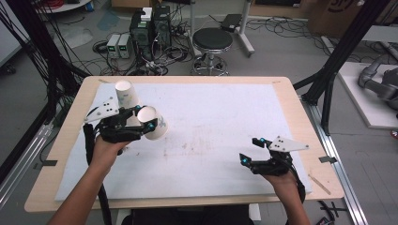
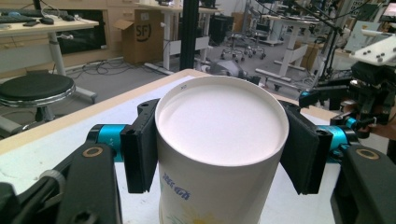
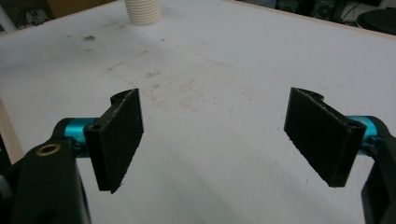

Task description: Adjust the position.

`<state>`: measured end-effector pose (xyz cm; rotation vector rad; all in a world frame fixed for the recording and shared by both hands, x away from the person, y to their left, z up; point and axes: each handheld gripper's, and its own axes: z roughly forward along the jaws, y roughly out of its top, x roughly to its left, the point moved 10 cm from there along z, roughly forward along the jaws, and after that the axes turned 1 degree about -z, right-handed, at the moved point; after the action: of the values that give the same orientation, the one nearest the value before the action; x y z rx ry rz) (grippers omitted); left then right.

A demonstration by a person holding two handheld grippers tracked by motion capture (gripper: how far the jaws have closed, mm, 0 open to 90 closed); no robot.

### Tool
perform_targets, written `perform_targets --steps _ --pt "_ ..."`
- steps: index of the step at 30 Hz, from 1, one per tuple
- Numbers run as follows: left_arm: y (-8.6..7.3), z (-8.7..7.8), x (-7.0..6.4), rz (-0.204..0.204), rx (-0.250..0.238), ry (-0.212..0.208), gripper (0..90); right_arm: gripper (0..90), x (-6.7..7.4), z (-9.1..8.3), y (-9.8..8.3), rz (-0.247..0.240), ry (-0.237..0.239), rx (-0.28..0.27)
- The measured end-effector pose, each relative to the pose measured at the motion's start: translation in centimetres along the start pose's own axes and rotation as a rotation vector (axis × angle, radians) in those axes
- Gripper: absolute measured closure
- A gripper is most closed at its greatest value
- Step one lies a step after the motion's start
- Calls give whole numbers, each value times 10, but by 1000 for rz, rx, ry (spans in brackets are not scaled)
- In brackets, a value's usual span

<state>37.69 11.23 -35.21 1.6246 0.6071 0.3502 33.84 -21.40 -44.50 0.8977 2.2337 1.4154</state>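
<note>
The tabletop [image 1: 220, 136], covered by a white, faintly stained sheet, carries very little: a stack of paper cups [image 1: 126, 96] stands upright near its far left corner, and the rest of the sheet lies bare.

The left hand-held gripper [image 1: 143, 123] is clamped on a single paper cup [image 1: 154, 123], holding it tilted on its side just in front of the stack and clear of the sheet. In the left gripper view the two black pads press on opposite sides of the cup wall just under the rim, with the open mouth facing the camera. The right hand-held gripper [image 1: 251, 150] hovers over the near right part of the tabletop, well apart from the cup, its jaws spread wide with nothing between them.

Judging by this, one cup has been taken off the stack and is being carried; setting it down looks like the step in hand. The next move calls for turning the cup upright, lowering it onto a bare patch of sheet, and releasing gently, since the thin wall could buckle or the cup tip over.
</note>
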Motion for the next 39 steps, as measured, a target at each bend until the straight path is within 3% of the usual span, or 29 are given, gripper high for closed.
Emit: perform_targets --steps 6,14,27,39 --pt "-11 5 -5 6 15 -17 368 203 8 13 15 -23 48 2" --pt "-35 18 -21 -3 45 -83 367 203 27 41 29 -70 141 9" --pt "-47 26 -37 -2 77 -141 368 203 46 60 32 -97 219 22" --pt "-49 40 -63 21 103 -246 368 203 70 69 34 -140 309 31"
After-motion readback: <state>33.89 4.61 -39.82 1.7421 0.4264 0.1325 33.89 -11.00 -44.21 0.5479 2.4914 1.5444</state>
